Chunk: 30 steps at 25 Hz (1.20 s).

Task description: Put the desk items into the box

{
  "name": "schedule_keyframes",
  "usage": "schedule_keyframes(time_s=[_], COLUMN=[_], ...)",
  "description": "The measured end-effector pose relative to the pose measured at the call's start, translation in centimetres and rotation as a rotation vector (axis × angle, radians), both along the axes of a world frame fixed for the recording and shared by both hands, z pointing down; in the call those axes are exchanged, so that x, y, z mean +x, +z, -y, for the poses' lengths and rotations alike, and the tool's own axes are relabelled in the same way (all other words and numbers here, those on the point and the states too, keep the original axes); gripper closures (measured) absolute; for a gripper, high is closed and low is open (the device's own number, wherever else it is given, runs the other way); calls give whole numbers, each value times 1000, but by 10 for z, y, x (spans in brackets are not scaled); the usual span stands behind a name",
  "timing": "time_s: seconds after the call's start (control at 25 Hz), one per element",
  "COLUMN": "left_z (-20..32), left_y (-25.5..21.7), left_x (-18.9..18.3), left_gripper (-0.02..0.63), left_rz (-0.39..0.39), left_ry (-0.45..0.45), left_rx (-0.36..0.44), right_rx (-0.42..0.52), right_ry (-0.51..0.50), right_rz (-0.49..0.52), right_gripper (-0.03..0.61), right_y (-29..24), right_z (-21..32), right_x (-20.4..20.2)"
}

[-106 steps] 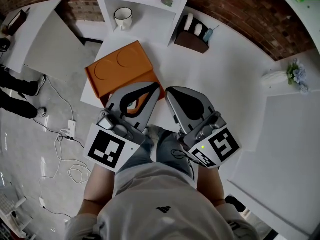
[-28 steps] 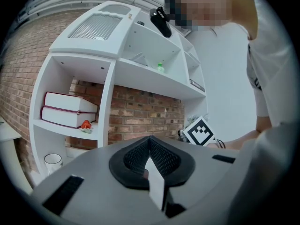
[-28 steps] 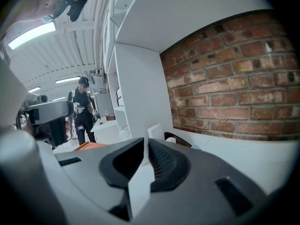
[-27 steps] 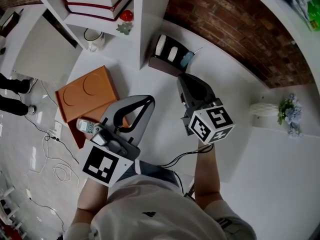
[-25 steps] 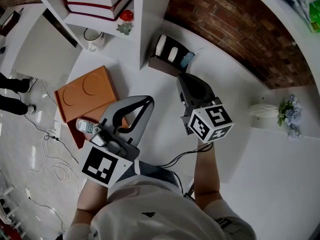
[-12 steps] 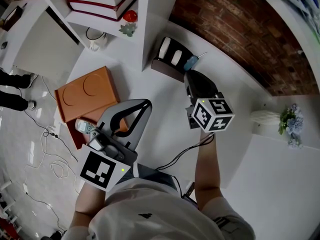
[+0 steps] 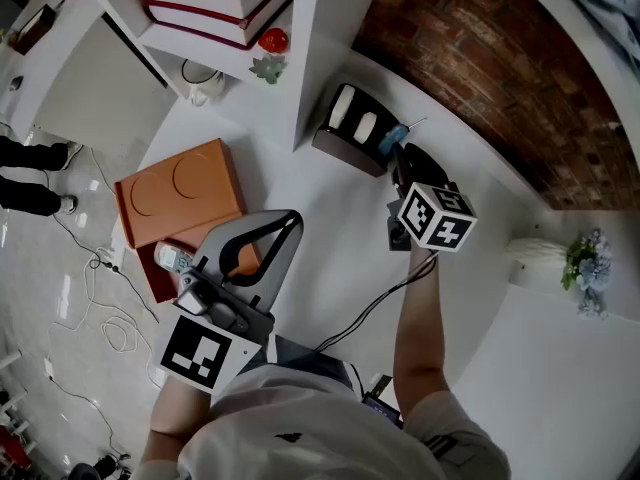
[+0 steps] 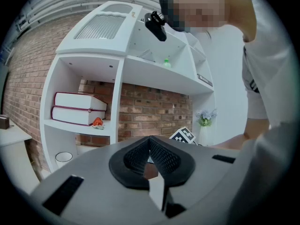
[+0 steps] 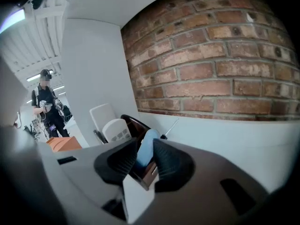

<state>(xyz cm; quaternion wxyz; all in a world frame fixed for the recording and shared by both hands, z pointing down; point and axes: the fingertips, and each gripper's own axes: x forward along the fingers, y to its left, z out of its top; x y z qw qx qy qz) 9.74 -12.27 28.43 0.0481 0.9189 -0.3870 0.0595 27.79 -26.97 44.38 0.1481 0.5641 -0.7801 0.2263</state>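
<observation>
Approach on the blue thing (image 7: 392, 138) looks about right, so here's how I'd finish it. It's standing at the right-hand end of the dark brown holder (image 7: 345, 154), up by the brick wall, with a couple of white gadgets slotted in next to it. My right tongs (image 9: 145, 153) have just been opening and are now spread partway, pads not pressing on anything. The blue thing lines up dead centre in the gap, though from this angle I honestly can't tell if it's already between the pads or just ahead of the tips. I'd widen a touch more, slide in along that line so both pads clear the holder's wall, pinch only the blue piece and lift straight up so the holder doesn't get dragged. Pose-wise, the right arm is stretched well forward over the table (image 7: 330, 253), tongs tipped nose-down at the holder, marker cube on top. The left tongs (image 8: 150, 149) are pressed together with nothing in them, held low and roughly level near my body. They're just beside the orange box (image 7: 180, 193), which sits open at the table's left edge, well apart from the holder.
</observation>
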Motion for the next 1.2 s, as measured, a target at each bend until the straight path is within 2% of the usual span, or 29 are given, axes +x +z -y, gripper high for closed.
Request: schedule_keyframes(time_s=[0.36, 0.64, 1.2], left_z=[3, 6, 7], left_y=[6, 8, 10], left_x=[-12, -23, -25], left_gripper=[601, 601, 601], left_rz=[19, 23, 11], left_ry=[-39, -65, -73], left_rx=[-15, -22, -26], right_rx=[-16, -28, -21], right_ry=[85, 135, 105], right_rz=[20, 39, 34], right_gripper=[423, 414, 443], right_y=[12, 20, 14], right_z=[25, 34, 33], right_x=[4, 1, -8])
